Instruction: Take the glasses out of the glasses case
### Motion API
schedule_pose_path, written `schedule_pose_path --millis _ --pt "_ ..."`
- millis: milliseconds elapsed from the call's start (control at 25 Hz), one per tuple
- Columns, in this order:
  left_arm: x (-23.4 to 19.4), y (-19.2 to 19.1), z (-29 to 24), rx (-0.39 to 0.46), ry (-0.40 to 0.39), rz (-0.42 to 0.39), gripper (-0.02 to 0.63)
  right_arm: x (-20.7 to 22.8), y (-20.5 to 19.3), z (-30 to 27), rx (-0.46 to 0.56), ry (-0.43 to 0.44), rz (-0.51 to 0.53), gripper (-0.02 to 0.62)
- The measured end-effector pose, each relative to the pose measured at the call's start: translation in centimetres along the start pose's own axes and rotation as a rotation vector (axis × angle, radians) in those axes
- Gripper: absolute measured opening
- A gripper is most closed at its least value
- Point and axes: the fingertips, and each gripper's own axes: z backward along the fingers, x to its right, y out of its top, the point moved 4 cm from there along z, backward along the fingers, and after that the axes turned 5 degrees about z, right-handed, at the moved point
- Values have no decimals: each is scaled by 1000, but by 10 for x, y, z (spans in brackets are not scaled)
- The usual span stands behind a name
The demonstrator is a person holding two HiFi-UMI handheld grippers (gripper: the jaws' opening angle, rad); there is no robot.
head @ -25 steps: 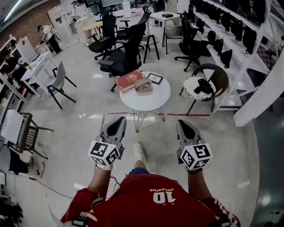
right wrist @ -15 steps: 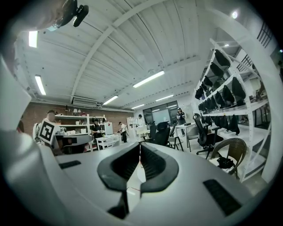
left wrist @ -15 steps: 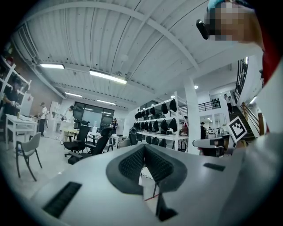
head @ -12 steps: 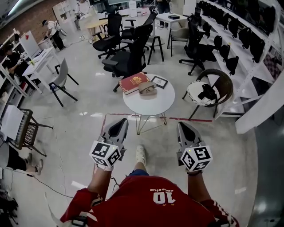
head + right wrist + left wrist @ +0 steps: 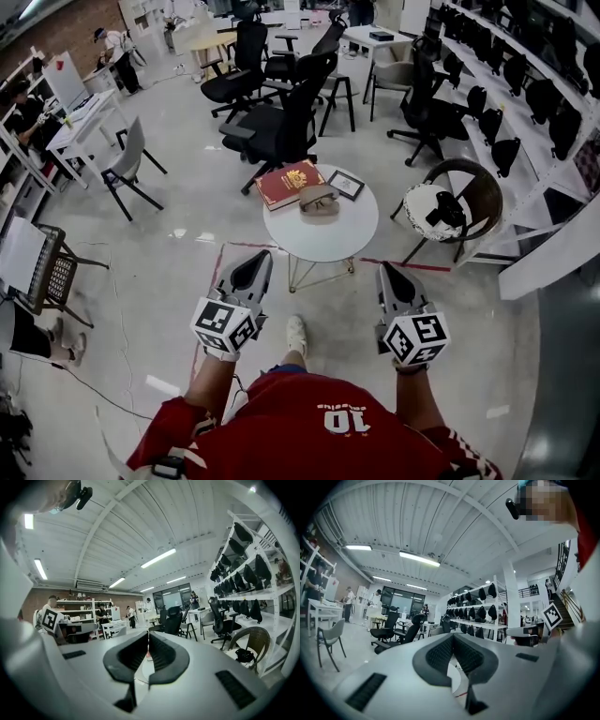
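Glasses case (image 5: 319,201) well ahead of left hand-held gripper (image 5: 254,266) and right hand-held gripper (image 5: 389,276), both clenched empty

Your red shirt (image 5: 281,441) carries a white number 10 (image 5: 339,420), upside down in the head view; the small print just above it is too fine to read; the red book (image 5: 292,184) shows a gold emblem, lettering illegible; the left cube (image 5: 224,325) and right cube (image 5: 415,338) bear only black-and-white square markers.
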Motion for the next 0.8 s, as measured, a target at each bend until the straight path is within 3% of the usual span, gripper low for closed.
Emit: schedule_pose_path --millis 360,800 --pt "-61 28 -78 14 6 1 9 35 32 -96 4 8 14 17" --pt "-124 59 -164 16 -57 -17 9 61 67 -189 36 -30 13 17"
